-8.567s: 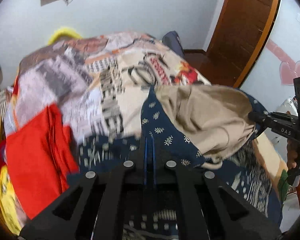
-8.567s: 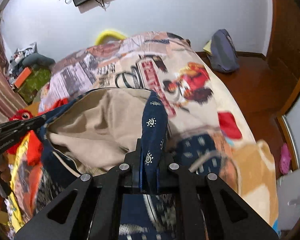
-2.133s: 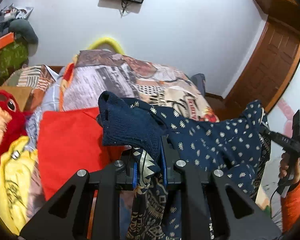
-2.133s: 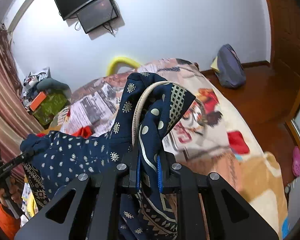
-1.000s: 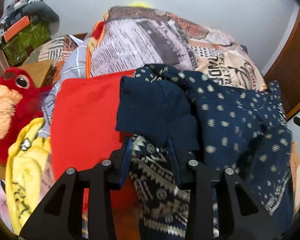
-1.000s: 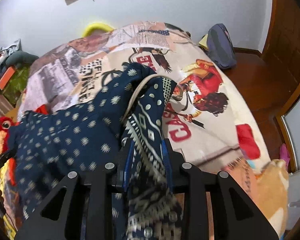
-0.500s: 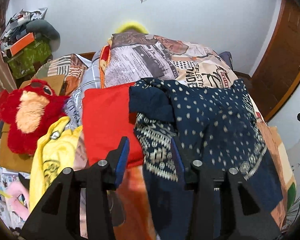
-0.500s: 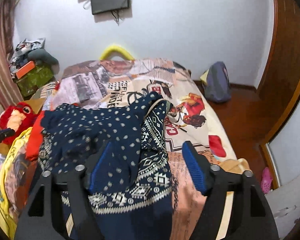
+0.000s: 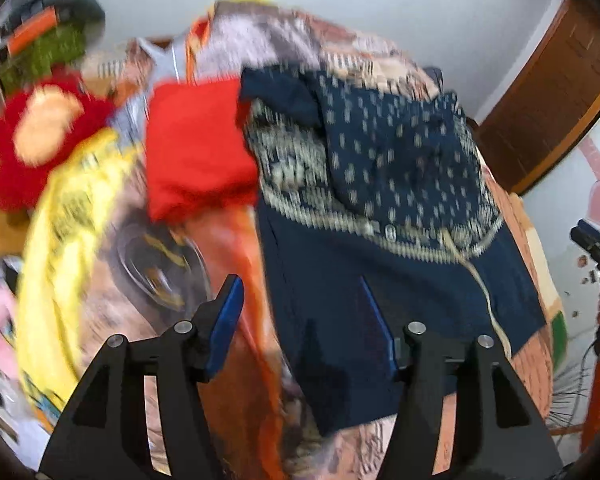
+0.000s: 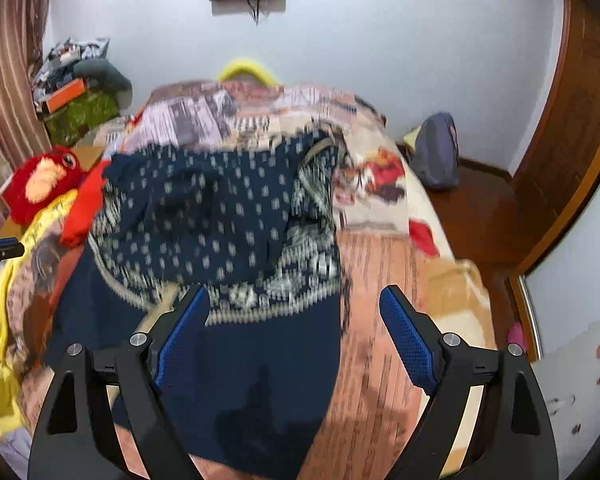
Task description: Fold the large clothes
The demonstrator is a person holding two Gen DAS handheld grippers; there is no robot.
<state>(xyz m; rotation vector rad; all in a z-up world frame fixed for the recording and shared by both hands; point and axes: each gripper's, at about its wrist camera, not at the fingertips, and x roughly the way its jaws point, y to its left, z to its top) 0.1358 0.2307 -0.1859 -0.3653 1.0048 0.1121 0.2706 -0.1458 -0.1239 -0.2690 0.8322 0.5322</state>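
The navy patterned garment (image 10: 236, 216) lies on the bed (image 10: 384, 280), its dotted upper part folded down over the plain navy lower part, with a pale geometric band across the fold line and a light drawstring (image 9: 480, 280) trailing over the plain cloth. A second ago both corners of that upper part were pinched in the jaws and being carried across; now the cloth has been let go and rests on itself. The left hand-held gripper (image 9: 304, 312) has just been opening and stands about half apart, with nothing between its blue pads (image 9: 224, 320); the garment lies below and beyond it. The right hand-held gripper (image 10: 294, 336) has also just been opening and stands wide, likewise holding nothing, above the garment's near edge. Both views are blurred by motion. Just beside the garment, on its left as the left wrist sees it, lies a red folded cloth (image 9: 196, 148), partly touched by the garment's edge; beyond that a yellow garment (image 9: 60, 240) and a red plush toy (image 10: 40, 184). This fold looks done, though the top layer sits rumpled and uneven, so smoothing or another fold probably comes next.
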